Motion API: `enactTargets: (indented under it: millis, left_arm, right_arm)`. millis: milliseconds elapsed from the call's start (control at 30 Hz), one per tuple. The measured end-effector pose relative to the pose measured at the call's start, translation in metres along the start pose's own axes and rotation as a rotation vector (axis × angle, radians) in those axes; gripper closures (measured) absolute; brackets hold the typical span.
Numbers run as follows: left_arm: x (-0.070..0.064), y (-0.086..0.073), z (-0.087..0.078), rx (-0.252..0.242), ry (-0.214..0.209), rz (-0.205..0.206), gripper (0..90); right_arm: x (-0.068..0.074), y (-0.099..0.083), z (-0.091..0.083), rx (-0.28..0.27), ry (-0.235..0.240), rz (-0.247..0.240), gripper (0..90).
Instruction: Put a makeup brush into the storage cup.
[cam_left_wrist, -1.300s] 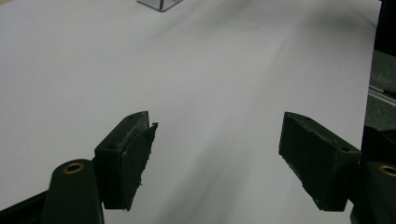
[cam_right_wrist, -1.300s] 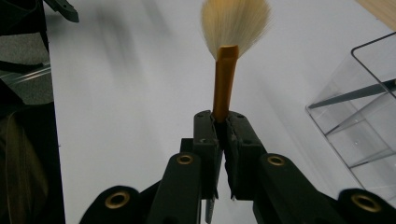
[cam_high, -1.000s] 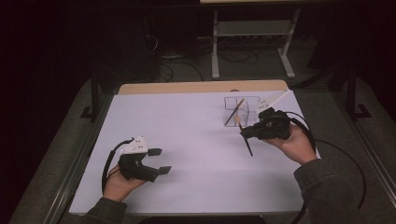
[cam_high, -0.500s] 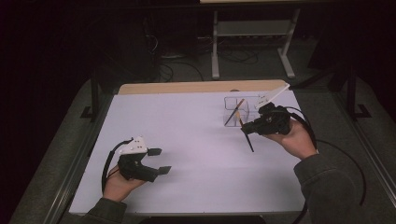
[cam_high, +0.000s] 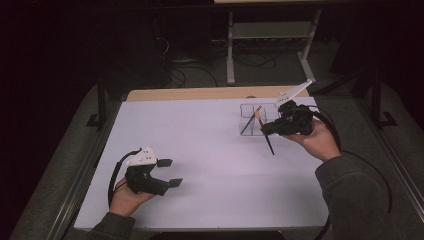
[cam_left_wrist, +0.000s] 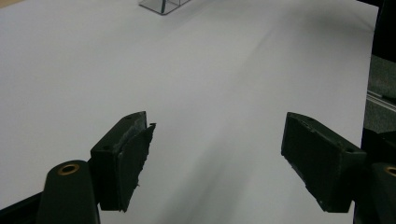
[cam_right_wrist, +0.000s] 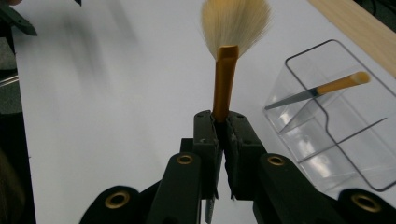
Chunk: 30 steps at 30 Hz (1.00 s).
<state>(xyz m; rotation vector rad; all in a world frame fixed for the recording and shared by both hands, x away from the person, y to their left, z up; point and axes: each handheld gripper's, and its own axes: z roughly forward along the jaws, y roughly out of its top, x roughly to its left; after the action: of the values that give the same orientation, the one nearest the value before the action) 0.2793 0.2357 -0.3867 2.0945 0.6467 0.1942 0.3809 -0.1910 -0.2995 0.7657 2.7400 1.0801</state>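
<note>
Between the jaws of the right gripper (cam_right_wrist: 223, 122), clamped tight, sits the gold ferrule of a makeup brush (cam_right_wrist: 227, 56), its pale fanned bristles pointing away beyond the jaw tips. Just to the right of those jaws stands a clear plastic organizer (cam_right_wrist: 336, 140) holding a second brush (cam_right_wrist: 322, 90). No readable writing shows. Near the table's front edge, the left gripper (cam_left_wrist: 219, 158) rests with jaws wide apart above the bare white table (cam_left_wrist: 210, 84)

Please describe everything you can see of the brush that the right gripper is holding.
The brush has a fan of soft, pale cream bristles, a shiny gold-orange ferrule and a thin dark handle. The right gripper is shut on the ferrule. In the right gripper view the bristles point away from the jaws; in the high view the handle hangs down toward the white table. It is beside the clear organizer, not in it.
</note>
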Motion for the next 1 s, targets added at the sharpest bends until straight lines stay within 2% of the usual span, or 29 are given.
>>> enactTargets:
  millis: [33,400,433,467,1000]
  left_arm:
    - [0.000,0.000,0.000,-0.002,0.000,0.001,22.8]
    - [0.001,0.000,-0.001,-0.005,-0.004,0.003,22.7]
    - [0.001,0.000,-0.001,-0.005,-0.004,0.004,22.7]
    - [0.001,0.000,0.000,-0.005,-0.004,0.003,22.7]
    - [0.003,-0.001,-0.002,-0.007,-0.011,0.003,22.4]
  right_arm:
    - [-0.002,0.000,-0.001,-0.003,-0.004,-0.009,83.0]
    - [-0.015,0.009,-0.010,-0.006,-0.037,0.017,83.0]
    - [-0.017,0.009,-0.009,-0.011,-0.040,0.007,83.0]
    - [-0.017,0.011,-0.010,-0.006,-0.040,0.019,83.0]
    - [-0.035,0.033,-0.002,0.008,-0.074,0.020,82.9]
